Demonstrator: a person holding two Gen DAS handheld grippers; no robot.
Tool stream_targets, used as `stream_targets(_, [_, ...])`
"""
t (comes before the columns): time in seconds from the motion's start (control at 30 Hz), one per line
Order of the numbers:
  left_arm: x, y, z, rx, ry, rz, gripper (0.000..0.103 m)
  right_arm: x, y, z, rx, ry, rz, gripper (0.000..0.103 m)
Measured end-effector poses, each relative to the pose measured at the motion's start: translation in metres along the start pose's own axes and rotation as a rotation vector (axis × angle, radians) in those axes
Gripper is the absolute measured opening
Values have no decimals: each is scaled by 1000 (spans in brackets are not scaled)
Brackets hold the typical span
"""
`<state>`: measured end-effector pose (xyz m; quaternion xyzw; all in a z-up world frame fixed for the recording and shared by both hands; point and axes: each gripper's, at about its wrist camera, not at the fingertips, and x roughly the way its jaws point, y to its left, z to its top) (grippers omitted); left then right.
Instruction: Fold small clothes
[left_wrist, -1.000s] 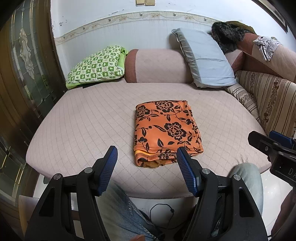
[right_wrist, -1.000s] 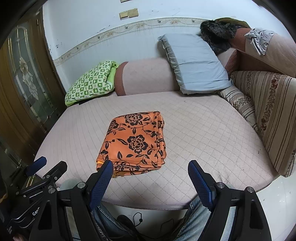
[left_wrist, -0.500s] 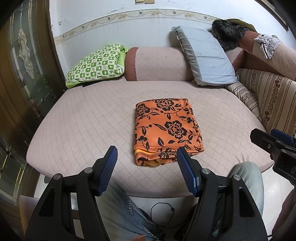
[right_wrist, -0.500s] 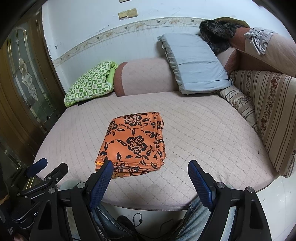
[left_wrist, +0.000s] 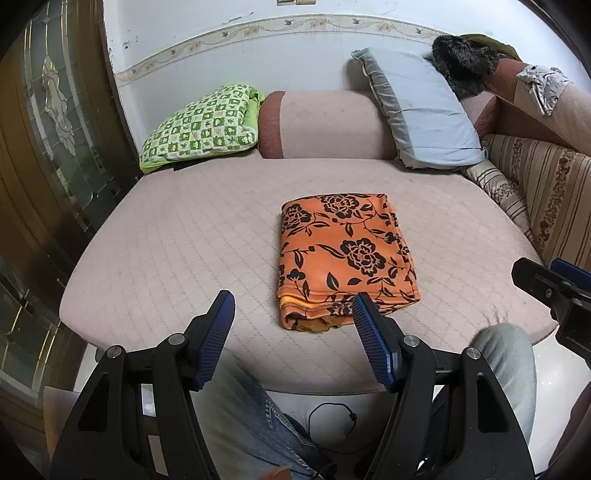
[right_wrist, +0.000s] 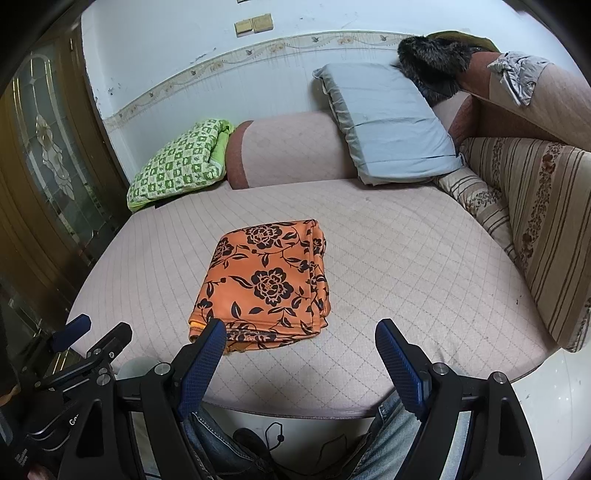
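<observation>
An orange cloth with a black flower print (left_wrist: 343, 254) lies folded into a thick rectangle on the pink quilted seat (left_wrist: 177, 240); it also shows in the right wrist view (right_wrist: 264, 284). My left gripper (left_wrist: 291, 310) is open and empty, held off the seat's front edge, near the cloth's near end. My right gripper (right_wrist: 299, 332) is open and empty, also off the front edge, just right of the cloth. Neither touches the cloth.
A green checked pillow (left_wrist: 199, 125), a pink bolster (left_wrist: 325, 125) and a grey-blue pillow (left_wrist: 421, 114) line the back. A striped sofa arm (right_wrist: 546, 221) stands on the right. A glass door (left_wrist: 55, 129) is on the left. The person's jeans-clad legs (left_wrist: 251, 424) are below the grippers.
Both grippers have drifted slightly; the view has risen a little. The cloth has not moved and both grippers stay open.
</observation>
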<state>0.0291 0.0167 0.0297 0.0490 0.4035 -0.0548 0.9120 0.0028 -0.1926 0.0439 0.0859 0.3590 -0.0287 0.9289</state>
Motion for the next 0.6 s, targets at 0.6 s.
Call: stream_targets(0.6, [51, 5, 9, -18, 74, -39, 67, 56, -7, 14, 6, 65, 69, 81])
